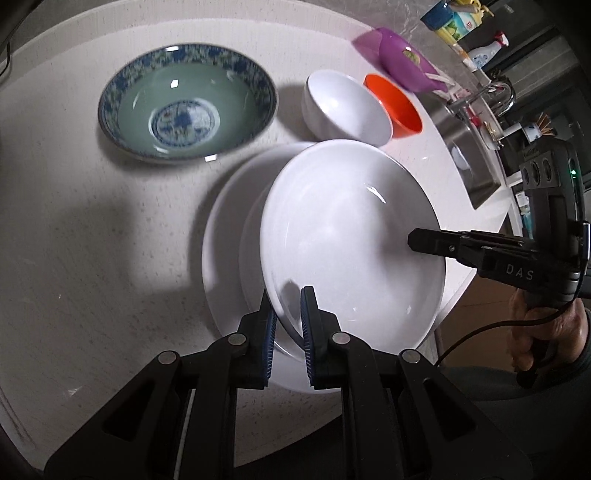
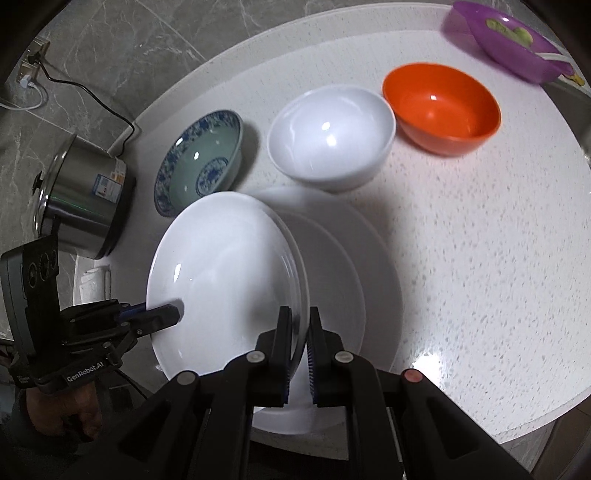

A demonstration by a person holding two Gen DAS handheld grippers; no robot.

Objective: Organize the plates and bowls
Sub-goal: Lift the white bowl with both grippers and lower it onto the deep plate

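A white plate (image 1: 351,240) (image 2: 221,277) is held tilted by both grippers, just over a larger white plate (image 1: 225,236) (image 2: 354,266) that lies on the round table. My left gripper (image 1: 288,299) (image 2: 173,313) is shut on the plate's rim on one side. On the opposite rim my right gripper (image 2: 299,315) (image 1: 415,240) is shut too. Behind the plates stand a blue-patterned green bowl (image 1: 186,107) (image 2: 201,162), a white bowl (image 1: 343,107) (image 2: 332,133) and an orange bowl (image 1: 399,107) (image 2: 443,107). Whether the two plates touch is hidden.
A purple dish (image 1: 402,59) (image 2: 506,40) sits at the table's far edge. Off the table's edge on the left gripper's side stands a steel pot (image 2: 85,199) with a cord. A sink (image 1: 472,155) and bottles (image 1: 458,22) lie beyond the table.
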